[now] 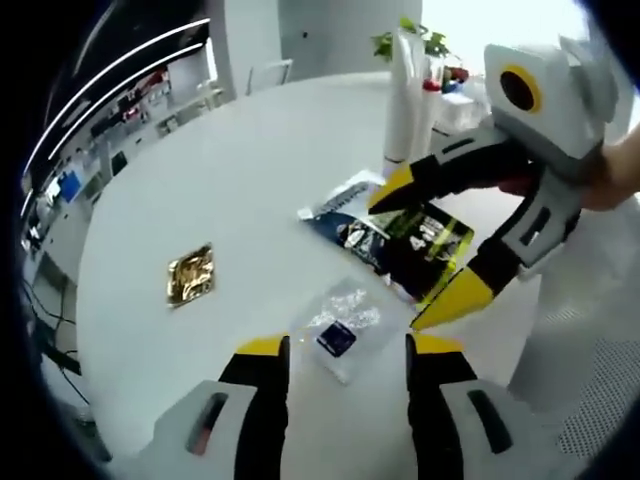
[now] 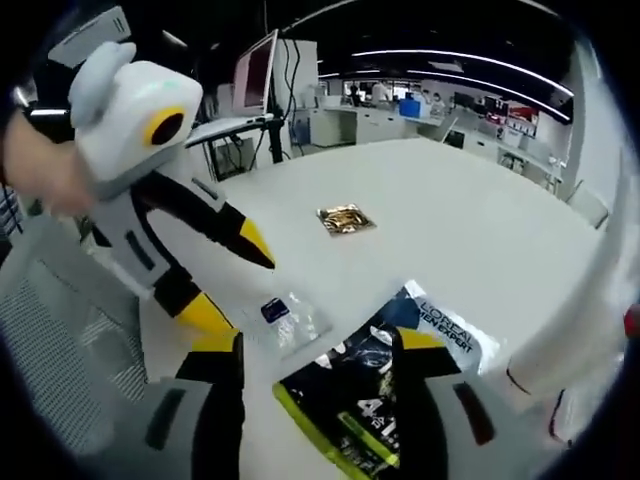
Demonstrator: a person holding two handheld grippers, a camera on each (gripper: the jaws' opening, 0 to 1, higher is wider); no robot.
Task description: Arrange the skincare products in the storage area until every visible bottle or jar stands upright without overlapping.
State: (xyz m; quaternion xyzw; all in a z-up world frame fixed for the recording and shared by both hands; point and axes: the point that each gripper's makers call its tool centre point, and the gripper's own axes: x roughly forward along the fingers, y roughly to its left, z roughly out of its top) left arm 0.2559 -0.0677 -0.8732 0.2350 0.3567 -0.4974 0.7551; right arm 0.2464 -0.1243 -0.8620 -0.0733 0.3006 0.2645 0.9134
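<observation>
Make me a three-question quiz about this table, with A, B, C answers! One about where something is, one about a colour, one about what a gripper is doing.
1. Where does the gold sachet lie?
A. alone on the white table
B. on top of the black packet
C. between gripper fingers

2. What colour are the gripper fingertips?
A. red
B. yellow
C. green

3. What is the right gripper doing?
A. shut on the gold sachet
C. lying flat on the table
B. open, fingers around the black L'Oreal packet

Answers:
1 A, bare table all around it.
2 B, yellow tips on black fingers in both views.
3 B, one fingertip above and one below the packet, spread apart. The left gripper is open too, by the small clear sachet.
</observation>
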